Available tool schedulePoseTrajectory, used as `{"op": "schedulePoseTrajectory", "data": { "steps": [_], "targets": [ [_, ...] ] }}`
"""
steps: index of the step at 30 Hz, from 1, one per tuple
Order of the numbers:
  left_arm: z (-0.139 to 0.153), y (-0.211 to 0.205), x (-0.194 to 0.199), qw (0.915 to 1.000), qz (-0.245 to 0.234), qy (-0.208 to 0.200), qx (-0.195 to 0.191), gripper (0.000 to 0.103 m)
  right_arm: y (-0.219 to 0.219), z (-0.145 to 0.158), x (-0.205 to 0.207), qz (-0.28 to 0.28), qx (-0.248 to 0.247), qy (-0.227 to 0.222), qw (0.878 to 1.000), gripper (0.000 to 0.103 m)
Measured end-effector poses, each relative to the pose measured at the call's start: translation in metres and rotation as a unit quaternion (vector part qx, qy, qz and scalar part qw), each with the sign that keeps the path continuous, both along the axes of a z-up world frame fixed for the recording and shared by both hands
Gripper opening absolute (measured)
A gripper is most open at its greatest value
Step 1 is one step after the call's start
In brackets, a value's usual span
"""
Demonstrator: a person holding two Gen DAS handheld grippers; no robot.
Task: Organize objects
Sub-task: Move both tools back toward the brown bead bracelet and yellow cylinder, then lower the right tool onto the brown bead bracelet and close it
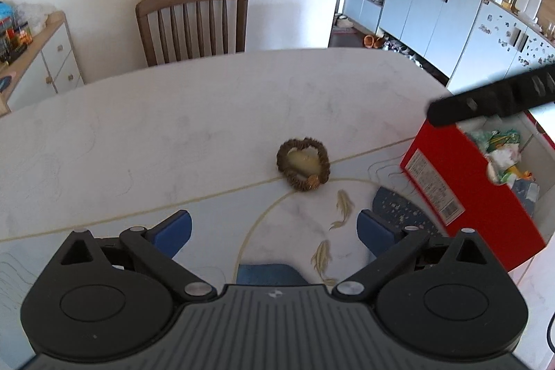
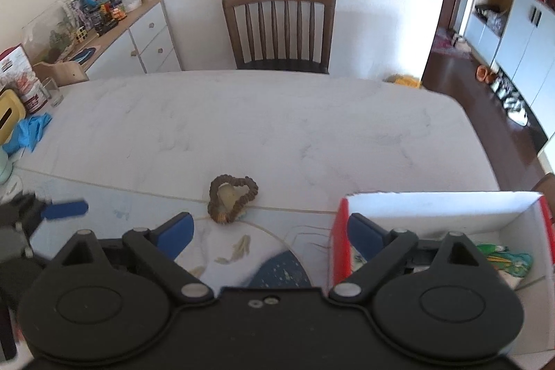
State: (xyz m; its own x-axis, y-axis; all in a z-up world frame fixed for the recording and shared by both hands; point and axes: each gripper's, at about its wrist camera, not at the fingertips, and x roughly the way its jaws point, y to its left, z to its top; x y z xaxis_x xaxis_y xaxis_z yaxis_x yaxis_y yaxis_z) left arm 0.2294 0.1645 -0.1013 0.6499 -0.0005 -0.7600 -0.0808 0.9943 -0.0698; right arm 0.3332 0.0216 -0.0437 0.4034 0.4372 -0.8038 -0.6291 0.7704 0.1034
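A brown beaded bracelet [image 1: 303,163] lies in a heart-like loop on the white marble table [image 1: 173,134], ahead of my open, empty left gripper [image 1: 274,231]. A red box with a white inside [image 1: 461,193] stands to its right, with several colourful packets in it. The right gripper's black finger [image 1: 492,99] shows above the box. In the right wrist view the bracelet [image 2: 233,198] lies ahead and left of centre. My right gripper [image 2: 270,233] is open and empty, its right finger [image 2: 364,231] over the box's red wall [image 2: 338,241]. The left gripper [image 2: 52,210] shows at the left.
A wooden chair [image 2: 281,26] stands at the table's far side. At the table's left end lie blue gloves [image 2: 27,130], a glass [image 2: 52,92] and boxes. A sideboard [image 2: 138,33] with clutter stands beyond. Cupboards [image 1: 433,6] line the right wall.
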Motion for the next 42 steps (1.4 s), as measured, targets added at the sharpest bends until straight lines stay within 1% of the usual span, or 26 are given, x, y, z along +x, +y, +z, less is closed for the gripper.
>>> {"op": "schedulePoseTrajectory", "data": {
  "steps": [3,11,14,16,17,19,21,23,24,25,27,29,31,33,36,39,42],
  "targets": [
    [-0.011,-0.001,0.006,1.0,-0.002,0.009,0.004,0.102,0.012,-0.01,0.015,-0.005,-0.005,0.015,1.0,0.095],
    [-0.028,-0.004,0.029,0.9999,-0.002,0.009,0.007,0.102,0.037,-0.037,0.056,-0.023,-0.025,0.038,0.999,0.093],
    [-0.032,-0.004,0.036,0.9999,0.002,0.011,0.006,0.102,0.042,-0.049,0.069,-0.029,-0.029,0.054,0.998,0.088],
    [-0.035,-0.004,0.04,0.9999,0.004,0.013,0.005,0.102,0.046,-0.058,0.076,-0.032,-0.027,0.072,0.996,0.083],
    [-0.037,-0.003,0.041,0.9999,0.005,0.014,0.005,0.102,0.048,-0.062,0.078,-0.032,-0.026,0.079,0.996,0.082],
    [-0.039,-0.004,0.044,0.9999,0.005,0.015,0.004,0.102,0.055,-0.067,0.078,-0.033,-0.038,0.066,0.997,0.086],
    [-0.04,-0.004,0.045,0.9998,0.007,0.017,0.006,0.102,0.061,-0.07,0.078,-0.041,-0.047,0.054,0.997,0.086],
    [-0.042,-0.003,0.047,0.9998,0.007,0.018,0.005,0.102,0.065,-0.072,0.082,-0.047,-0.053,0.046,0.996,0.083],
    [-0.042,-0.003,0.047,0.9998,0.007,0.018,0.004,0.102,0.068,-0.071,0.084,-0.048,-0.062,0.044,0.996,0.078],
    [-0.042,-0.002,0.047,0.9998,0.007,0.018,0.004,0.102,0.07,-0.07,0.085,-0.046,-0.068,0.045,0.996,0.068],
    [-0.042,-0.001,0.048,0.9998,0.007,0.018,0.002,0.102,0.072,-0.065,0.085,-0.038,-0.064,0.049,0.996,0.068],
    [-0.041,0.001,0.048,0.9998,0.009,0.016,-0.003,0.102,0.073,-0.06,0.083,-0.036,-0.064,0.038,0.997,0.068],
    [-0.041,0.001,0.049,0.9998,0.01,0.017,-0.005,0.102,0.076,-0.058,0.083,-0.023,-0.049,0.049,0.997,0.068],
    [-0.041,0.002,0.049,0.9998,0.011,0.016,-0.004,0.102,0.081,-0.06,0.084,-0.018,-0.046,0.06,0.997,0.068],
    [-0.041,0.002,0.048,0.9998,0.013,0.014,-0.006,0.102,0.088,-0.072,0.085,-0.01,-0.049,0.084,0.995,0.067],
    [-0.042,0.002,0.048,0.9998,0.014,0.014,-0.006,0.102,0.092,-0.086,0.089,-0.016,-0.054,0.106,0.993,0.059],
    [-0.044,0.002,0.048,0.9997,0.014,0.016,-0.007,0.102,0.093,-0.096,0.096,-0.023,-0.047,0.128,0.99,0.053]
  ]
}}
